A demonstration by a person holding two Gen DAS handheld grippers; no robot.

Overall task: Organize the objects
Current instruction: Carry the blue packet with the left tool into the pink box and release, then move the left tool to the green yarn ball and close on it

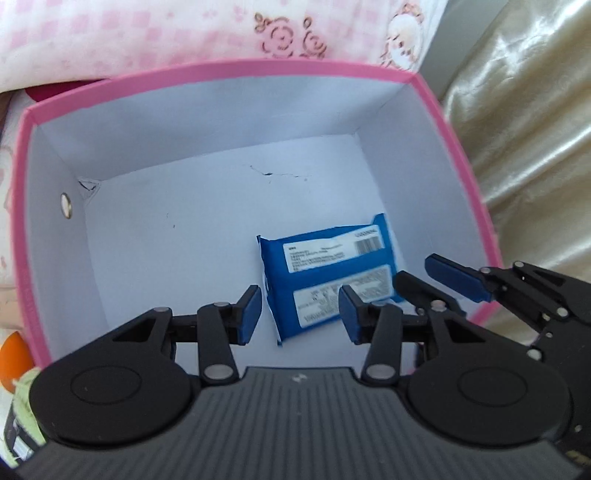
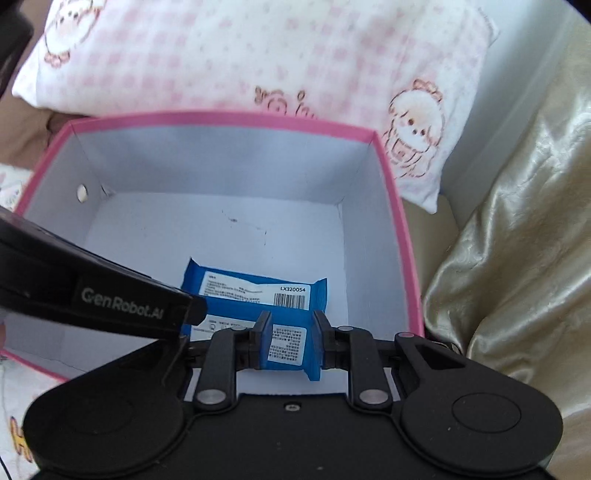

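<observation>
Left wrist view — your left gripper (image 1: 301,314) hangs over the near edge of the pink-rimmed box (image 1: 229,70), its blue-padded fingers (image 1: 247,314) spread wide with nothing between them. The blue packet (image 1: 325,273) lies on the white floor of the box, toward the near right corner, label side up with a barcode showing; one end sits between your spread fingertips as seen from here, though you cannot tell whether they touch it. Your right gripper (image 1: 439,280) enters from the right edge above the box's right wall, one blue pad visible. A pink-checked pillow (image 1: 184,33) lies behind the box, a cream satin cloth (image 1: 524,122) to its right, and an orange object (image 1: 14,360) shows at the lower left. Right wrist view — your right gripper (image 2: 291,339) is clamped on the blue packet (image 2: 258,291), its pads pressing both sides of the packet's near end just above the box floor. Your left gripper's black body (image 2: 92,295) crosses the frame from the left. The pink-rimmed box (image 2: 221,118), pillow (image 2: 258,55) and satin cloth (image 2: 517,221) sit as listed.
</observation>
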